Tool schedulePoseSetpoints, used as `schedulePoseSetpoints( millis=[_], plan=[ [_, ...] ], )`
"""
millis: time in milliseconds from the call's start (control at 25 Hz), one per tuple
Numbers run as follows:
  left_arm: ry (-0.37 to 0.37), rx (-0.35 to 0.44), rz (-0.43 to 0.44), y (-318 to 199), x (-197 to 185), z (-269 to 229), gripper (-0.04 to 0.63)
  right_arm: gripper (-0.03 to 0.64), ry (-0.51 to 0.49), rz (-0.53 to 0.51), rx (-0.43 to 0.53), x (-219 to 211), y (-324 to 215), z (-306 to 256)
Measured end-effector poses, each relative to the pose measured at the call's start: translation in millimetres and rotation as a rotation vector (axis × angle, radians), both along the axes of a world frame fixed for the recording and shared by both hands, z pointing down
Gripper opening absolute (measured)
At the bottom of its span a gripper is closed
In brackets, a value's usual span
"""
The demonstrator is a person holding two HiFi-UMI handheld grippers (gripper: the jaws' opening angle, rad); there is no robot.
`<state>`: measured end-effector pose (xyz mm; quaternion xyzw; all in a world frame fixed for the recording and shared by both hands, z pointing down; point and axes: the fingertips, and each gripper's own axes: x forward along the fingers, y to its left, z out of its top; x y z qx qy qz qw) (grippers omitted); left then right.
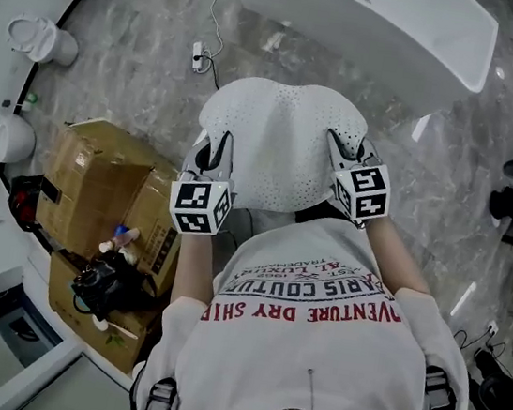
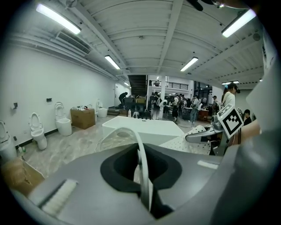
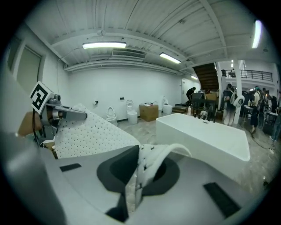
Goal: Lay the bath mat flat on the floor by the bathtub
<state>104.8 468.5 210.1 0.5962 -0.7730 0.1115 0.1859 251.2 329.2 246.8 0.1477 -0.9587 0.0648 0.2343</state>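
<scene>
The bath mat point(image 1: 280, 141) is white and dotted with small holes. It hangs spread in the air in front of my chest, above the marble floor. My left gripper point(image 1: 216, 153) is shut on its left edge and my right gripper point(image 1: 343, 151) is shut on its right edge. In the left gripper view a thin fold of mat point(image 2: 139, 151) runs between the closed jaws. In the right gripper view a bunched edge of the mat point(image 3: 151, 160) is pinched the same way. The white bathtub point(image 1: 377, 22) stands beyond the mat, farther across the floor.
Taped cardboard boxes point(image 1: 107, 188) sit to my left, with a black device and a small toy point(image 1: 106, 278) on them. Toilets point(image 1: 43, 39) line the left wall. A cable and power strip point(image 1: 200, 54) lie on the floor near the tub. People point(image 2: 175, 105) stand far behind.
</scene>
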Motion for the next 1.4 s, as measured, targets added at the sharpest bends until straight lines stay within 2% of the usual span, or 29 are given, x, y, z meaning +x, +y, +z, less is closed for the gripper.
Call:
schedulePoseSetpoints(
  millis=[200,320,600,800,1040,1240,1400],
  plan=[
    [0.011,0.014,-0.039,-83,-48,-3,0.017,0.018,-0.026,-0.030,0.032,-42,-81,-4],
    [0.021,0.020,-0.052,-125,-69,-1,0.017,0.018,-0.003,-0.028,0.022,-56,-125,4],
    [0.012,-0.048,0.027,-215,-118,15,0.017,0.018,0.045,0.074,-0.054,-83,-211,23],
    [0.060,-0.093,0.152,-288,-163,41,0.017,0.018,0.084,0.186,-0.088,-113,-260,41],
    [0.107,-0.134,0.380,-384,-203,68,0.017,0.018,0.149,0.368,-0.159,-142,-309,63],
    [0.133,-0.170,0.510,-440,-244,98,0.017,0.018,0.186,0.518,-0.205,-165,-347,87],
    [0.145,-0.246,0.602,-469,-265,141,0.017,0.018,0.216,0.595,-0.250,-179,-370,120]
  ],
)
